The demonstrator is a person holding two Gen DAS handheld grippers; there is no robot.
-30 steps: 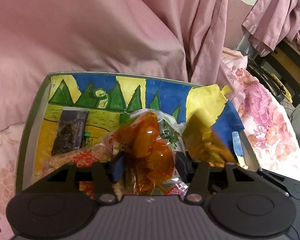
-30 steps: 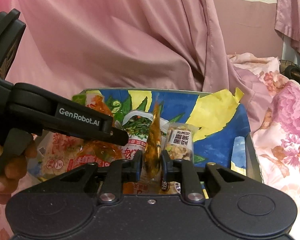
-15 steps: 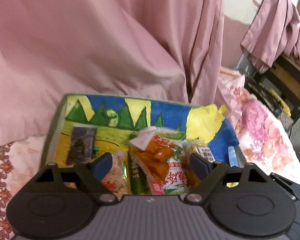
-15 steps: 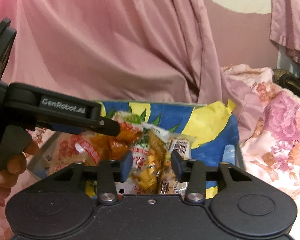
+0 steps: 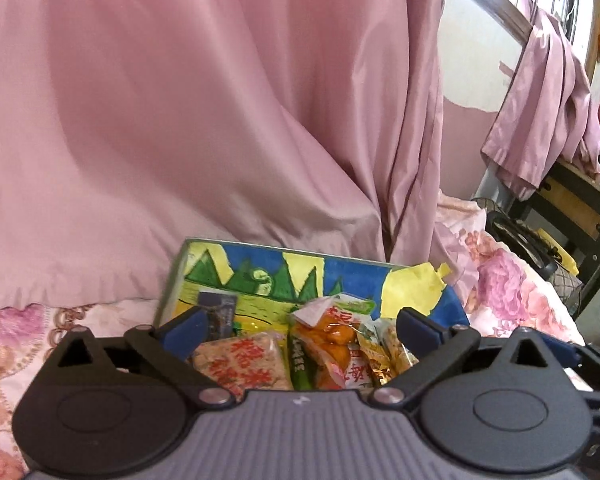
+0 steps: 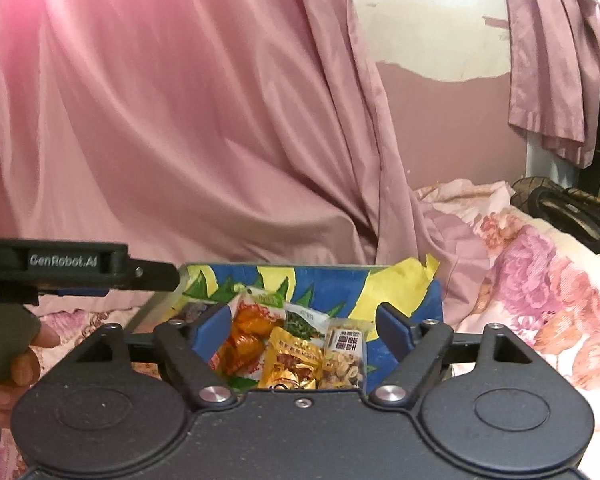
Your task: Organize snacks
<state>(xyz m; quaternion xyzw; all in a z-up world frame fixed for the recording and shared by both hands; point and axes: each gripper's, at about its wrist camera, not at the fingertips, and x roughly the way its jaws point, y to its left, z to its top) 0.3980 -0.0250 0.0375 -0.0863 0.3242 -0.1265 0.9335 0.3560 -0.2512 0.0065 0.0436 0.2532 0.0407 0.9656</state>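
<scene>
Item: snack packets, gathered in a painted box whose inner walls show blue sky, yellow patches and green peaks; the box rests on a floral bedspread, its far wall against a hanging pink curtain. Contents, left wrist view: a pale packet with red lettering at 7 o'clock in the box, an orange-filled clear packet at centre, a dark packet lying flat at 10 o'clock. Right wrist view: a yellow packet in front, a clear nut-mix packet just beside it at 3 o'clock, a green-printed packet behind. Left hand-held gripper: jaws just opened to full spread, nothing between them, hanging above the box. Right hand-held gripper: jaws likewise just opened, wide apart, empty, above the same box. A person's fingers on the left tool's handle show at 9 o'clock in the right view. Status, by judgement: every visible packet is already boxed and none lies on the bedspread in view, so collection looks nearly or fully done; whether more packets wait out of frame cannot be told.
</scene>
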